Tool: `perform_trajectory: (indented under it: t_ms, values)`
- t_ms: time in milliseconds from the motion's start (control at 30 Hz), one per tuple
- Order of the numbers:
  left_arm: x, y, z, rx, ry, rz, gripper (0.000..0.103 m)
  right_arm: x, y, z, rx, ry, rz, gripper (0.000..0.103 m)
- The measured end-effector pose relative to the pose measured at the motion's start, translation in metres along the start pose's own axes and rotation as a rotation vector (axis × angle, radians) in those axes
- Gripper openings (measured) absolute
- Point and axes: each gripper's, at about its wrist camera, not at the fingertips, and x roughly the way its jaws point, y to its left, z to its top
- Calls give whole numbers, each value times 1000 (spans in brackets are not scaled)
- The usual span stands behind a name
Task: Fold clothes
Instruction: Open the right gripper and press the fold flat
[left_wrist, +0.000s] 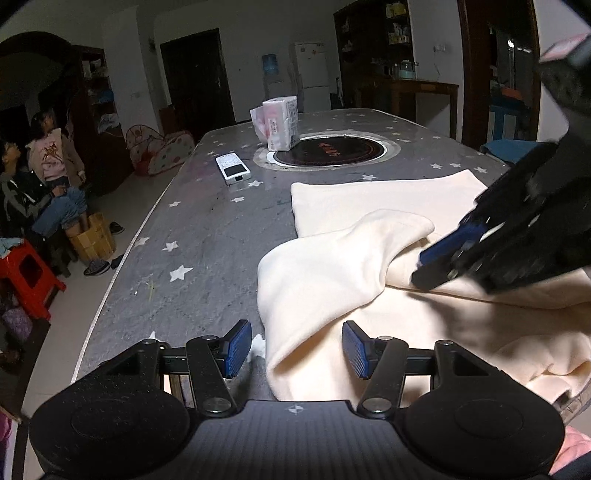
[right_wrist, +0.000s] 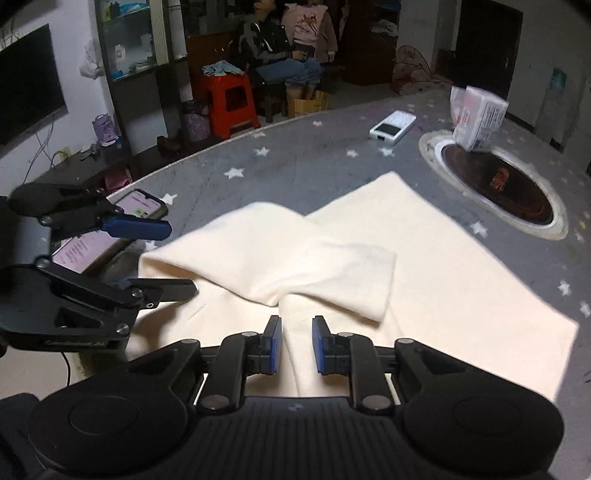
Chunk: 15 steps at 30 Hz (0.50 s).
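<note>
A cream garment (left_wrist: 369, 229) (right_wrist: 424, 258) lies on the grey star-patterned table (left_wrist: 207, 236), with both sleeves folded across its body. My left gripper (left_wrist: 297, 347) is open over the garment's near left edge and holds nothing; it also shows at the left of the right wrist view (right_wrist: 173, 254). My right gripper (right_wrist: 296, 347) is open with a narrow gap above the folded sleeves, empty. In the left wrist view it (left_wrist: 424, 266) hovers close over the sleeve cuff (left_wrist: 402, 225).
A white remote (left_wrist: 233, 169) (right_wrist: 392, 126), a plastic-wrapped package (left_wrist: 282, 123) (right_wrist: 478, 118) and a round inset cooktop (left_wrist: 330, 151) (right_wrist: 498, 184) sit farther along the table. A phone (right_wrist: 142, 205) lies near the table edge. People sit beside a red stool (left_wrist: 27, 273).
</note>
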Motion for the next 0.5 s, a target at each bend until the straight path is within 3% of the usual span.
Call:
perform_trajectory:
  t_ms: [67, 133, 267, 367, 500]
  values:
    - [1, 4, -1, -15, 9, 3, 58, 6, 1, -3, -2, -4, -3, 17]
    - [0, 8, -1, -36, 15, -2, 58, 1, 4, -6, -15, -24, -5, 1]
    - [-2, 15, -2, -60, 13, -6, 58, -21, 9, -10, -50, -78, 20, 1]
    - [-3, 18, -2, -69, 9, -11, 58, -45, 20, -14, -91, -120, 100, 1]
    - [1, 20, -2, -82, 17, -17, 58, -45, 37, -24, -150, -84, 190, 5]
